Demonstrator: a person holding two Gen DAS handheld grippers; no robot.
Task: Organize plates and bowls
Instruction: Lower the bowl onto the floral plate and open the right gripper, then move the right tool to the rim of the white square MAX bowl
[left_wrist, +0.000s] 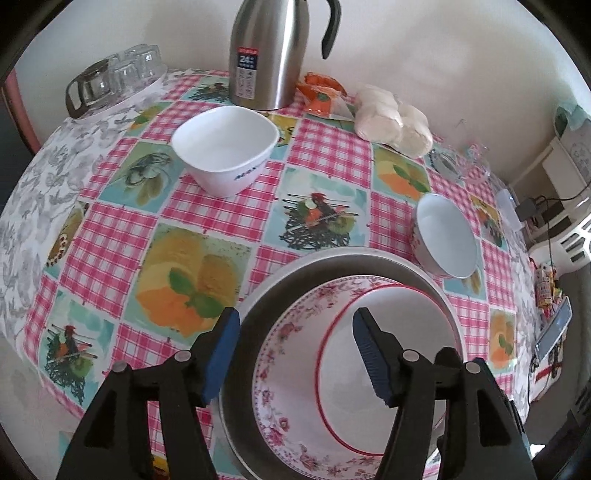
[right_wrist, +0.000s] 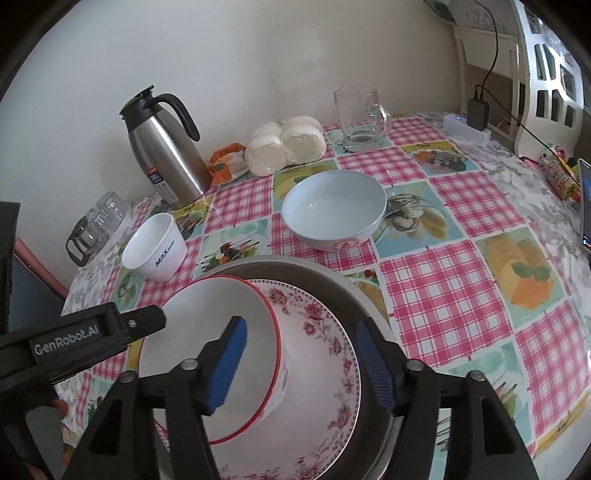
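— Bowls are nested below both tools, yes? How do the tools stand?

— Yes. The left hand-held gripper (left_wrist: 295, 354) has its jaws wide apart and holds nothing. The right hand-held gripper (right_wrist: 297, 363) is the same, wide and with nothing between the pads. Under them a red-rimmed bowl (right_wrist: 218, 354) sits inside a floral bowl (right_wrist: 325, 354), and this one sits inside a metal basin (right_wrist: 332, 280).

— Is something inside the red-rimmed bowl?

— I see only its white inside. Its far wall leans on the floral bowl's rim, so it is a little tilted.

— And further out?

— A pale blue bowl (right_wrist: 334, 208) stands just beyond the basin, apart from it. A square white bowl (left_wrist: 225, 149) with blue letters stands more to the left. Both look to have nothing in them.

— What about the table and the room?

— The table (left_wrist: 110, 251) has a pink checked cloth with food pictures. At the back stand a steel thermos jug (right_wrist: 166, 151), a bag of white buns (right_wrist: 286, 146), an orange packet (left_wrist: 321, 92), a glass mug (right_wrist: 360, 118) and upturned glasses (left_wrist: 114, 77). Behind is a plain cream wall (right_wrist: 240, 55).
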